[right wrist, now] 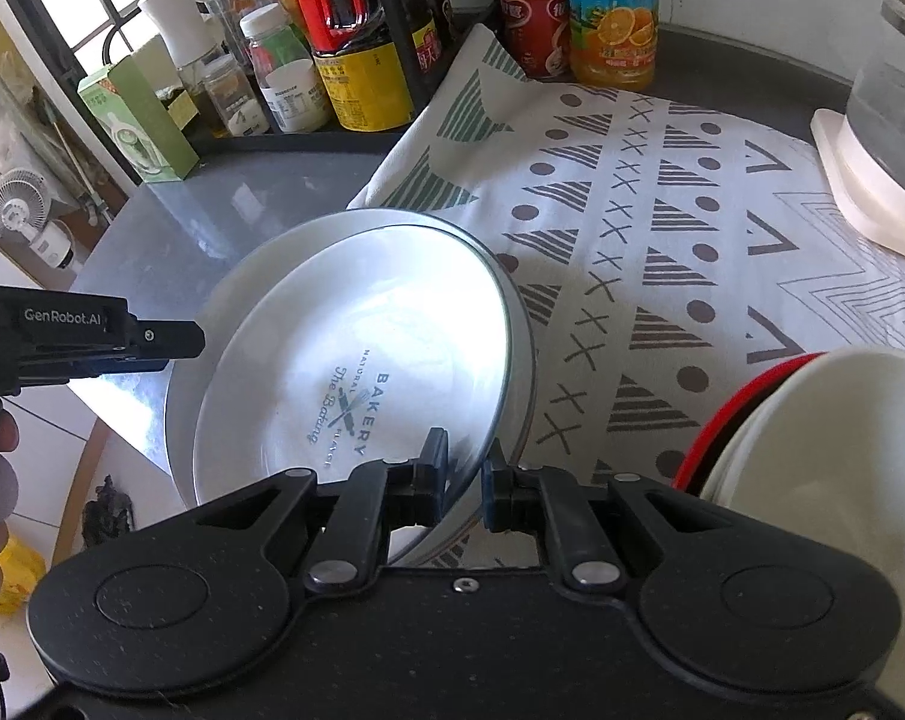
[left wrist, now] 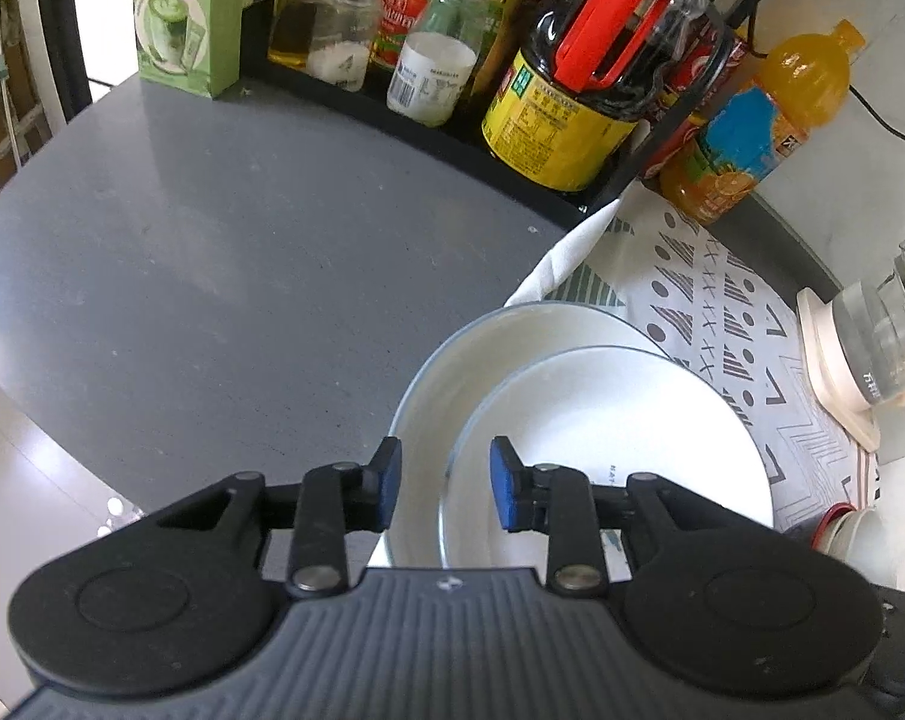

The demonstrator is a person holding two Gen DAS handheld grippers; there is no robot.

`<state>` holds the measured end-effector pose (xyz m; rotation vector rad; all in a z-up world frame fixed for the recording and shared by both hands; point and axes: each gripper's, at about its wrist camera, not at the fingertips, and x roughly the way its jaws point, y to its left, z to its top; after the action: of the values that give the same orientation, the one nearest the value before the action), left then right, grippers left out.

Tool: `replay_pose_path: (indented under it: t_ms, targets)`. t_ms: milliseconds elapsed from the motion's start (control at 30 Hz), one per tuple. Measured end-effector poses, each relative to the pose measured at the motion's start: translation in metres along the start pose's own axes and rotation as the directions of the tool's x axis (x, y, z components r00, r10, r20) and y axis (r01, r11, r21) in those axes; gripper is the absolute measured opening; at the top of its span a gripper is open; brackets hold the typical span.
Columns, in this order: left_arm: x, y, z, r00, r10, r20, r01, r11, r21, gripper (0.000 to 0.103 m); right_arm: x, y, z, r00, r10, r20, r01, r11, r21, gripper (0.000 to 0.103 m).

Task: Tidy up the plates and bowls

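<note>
Right fingers: clamped on the upper plate rim.
Left fingers: parted, empty.
Risk: the thin edge grip lets it slide onto the lower plate.

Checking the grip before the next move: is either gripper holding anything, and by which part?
The right gripper pinches the near rim of the upper, Bakery-printed plate, which tilts over the larger plate. The left gripper is open, holding nothing.
</note>
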<state>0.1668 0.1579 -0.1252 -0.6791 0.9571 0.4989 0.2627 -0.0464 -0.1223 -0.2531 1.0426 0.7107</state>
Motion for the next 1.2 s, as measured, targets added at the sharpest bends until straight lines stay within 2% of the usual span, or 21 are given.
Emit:
replay_pose_path:
  t_ms: [267, 467, 767, 1200]
  targets:
    - [0.005, 0.003, -0.006, 1.000, 0.022, -0.012, -0.022, 0.999, 0.024, 0.030, -0.006, 0.011, -0.005, 0.998, -0.058, 0.014, 0.058, 0.997, -0.057, 0.013]
    - [0.011, -0.002, -0.009, 0.999, 0.035, -0.028, -0.034, 0.998, 0.054, 0.033, -0.005, 0.012, -0.008, 0.997, -0.081, 0.006, 0.081, 0.995, -0.050, 0.014]
    - [0.018, -0.004, -0.014, 0.998, 0.036, -0.042, -0.033, 0.997, 0.075, 0.039, 0.003, 0.005, -0.009, 0.996, -0.085, -0.013, 0.085, 0.996, -0.008, 0.017]
    - [0.022, -0.003, -0.013, 0.999, 0.035, -0.037, -0.033, 0.998, 0.060, 0.039, 0.016, 0.007, -0.006, 0.995, -0.096, -0.020, 0.095, 0.995, -0.033, 0.021]
